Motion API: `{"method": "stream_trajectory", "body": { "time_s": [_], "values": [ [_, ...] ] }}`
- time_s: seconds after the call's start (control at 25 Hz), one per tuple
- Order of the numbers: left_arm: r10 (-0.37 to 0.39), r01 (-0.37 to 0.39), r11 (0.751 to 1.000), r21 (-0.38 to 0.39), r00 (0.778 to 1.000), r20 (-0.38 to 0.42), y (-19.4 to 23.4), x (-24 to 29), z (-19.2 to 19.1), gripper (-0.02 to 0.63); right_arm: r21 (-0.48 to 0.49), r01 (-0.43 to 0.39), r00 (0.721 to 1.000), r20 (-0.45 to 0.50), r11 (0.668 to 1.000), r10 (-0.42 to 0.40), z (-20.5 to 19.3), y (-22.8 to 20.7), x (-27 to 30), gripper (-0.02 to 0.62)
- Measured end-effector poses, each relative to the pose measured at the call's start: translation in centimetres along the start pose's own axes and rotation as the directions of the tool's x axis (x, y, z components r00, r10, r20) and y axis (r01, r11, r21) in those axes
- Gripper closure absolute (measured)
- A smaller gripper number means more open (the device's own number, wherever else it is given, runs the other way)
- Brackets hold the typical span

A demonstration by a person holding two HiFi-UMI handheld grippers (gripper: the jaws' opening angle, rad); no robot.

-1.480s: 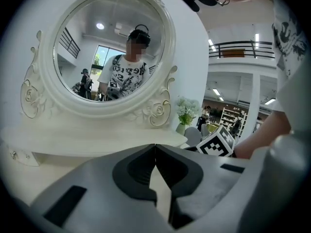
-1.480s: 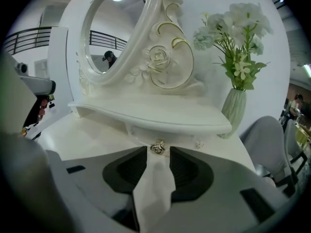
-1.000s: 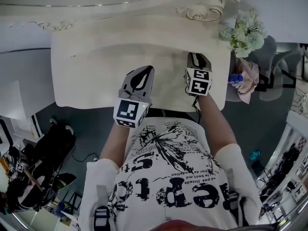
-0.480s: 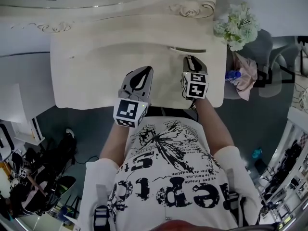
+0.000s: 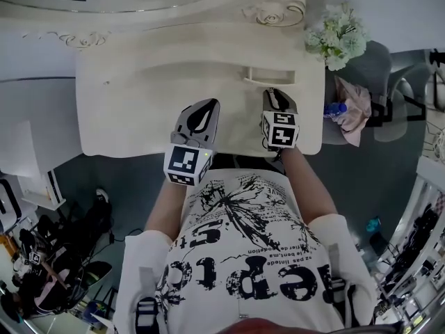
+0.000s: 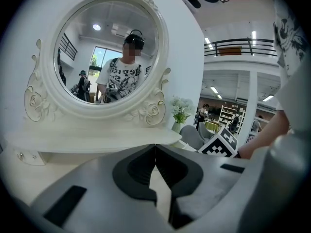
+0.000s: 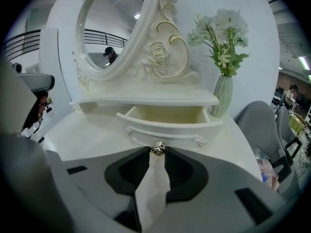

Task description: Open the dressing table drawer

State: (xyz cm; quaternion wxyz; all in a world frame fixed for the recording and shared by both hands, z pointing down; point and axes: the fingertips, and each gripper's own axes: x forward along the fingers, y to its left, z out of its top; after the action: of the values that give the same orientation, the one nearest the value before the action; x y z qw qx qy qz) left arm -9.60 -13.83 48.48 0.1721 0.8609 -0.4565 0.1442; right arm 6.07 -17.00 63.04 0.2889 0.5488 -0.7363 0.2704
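Note:
The small cream drawer (image 7: 165, 123) of the white dressing table (image 5: 139, 96) stands pulled out from under the mirror shelf, and its inside looks empty. My right gripper (image 7: 157, 149) is shut on the drawer's metal knob (image 7: 157, 148), which sits between the fingertips. In the head view the right gripper (image 5: 272, 94) is just in front of the open drawer (image 5: 268, 75). My left gripper (image 5: 207, 105) hovers over the tabletop to the left, its jaws shut on nothing; in the left gripper view its fingertips (image 6: 155, 147) meet.
An oval mirror (image 6: 107, 57) in a carved frame rises at the back of the table. A vase of white flowers (image 7: 221, 57) stands at the right end beside the drawer. A grey chair (image 5: 368, 68) with a pink cloth and a blue bottle (image 5: 338, 110) is to the right.
The right gripper has drawn back toward the table's front edge with the knob, and the drawer has slid out from the shelf. The left gripper has stayed put.

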Motion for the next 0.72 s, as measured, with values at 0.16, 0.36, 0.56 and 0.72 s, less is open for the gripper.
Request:
{"method": "stream_trajectory", "body": {
  "time_s": [0.16, 0.36, 0.56, 0.72],
  "values": [
    [0.001, -0.001, 1.0, 0.001, 1.0, 0.005, -0.5, -0.1, 0.1, 0.587, -0.003, -0.01, 1.0, -0.007, 1.0, 0.01, -0.6, 0.2, -0.5, 0.485],
    [0.003, -0.003, 1.0, 0.005, 1.0, 0.006, -1.0, -0.1, 0.3, 0.586, 0.003, -0.019, 1.0, -0.009, 1.0, 0.019, -1.0, 0.3, -0.9, 0.485],
    [0.012, -0.012, 1.0, 0.005, 1.0, 0.008, -1.3, 0.1, 0.5, 0.588, 0.004, -0.051, 0.999, -0.013, 0.999, 0.052, -1.0, 0.3, -0.8, 0.485],
    [0.02, -0.02, 1.0, 0.005, 1.0, 0.005, -1.4, 0.2, 0.5, 0.586, 0.044, -0.082, 0.996, -0.022, 0.996, 0.083, -1.1, 0.2, -1.0, 0.48]
  ]
}}
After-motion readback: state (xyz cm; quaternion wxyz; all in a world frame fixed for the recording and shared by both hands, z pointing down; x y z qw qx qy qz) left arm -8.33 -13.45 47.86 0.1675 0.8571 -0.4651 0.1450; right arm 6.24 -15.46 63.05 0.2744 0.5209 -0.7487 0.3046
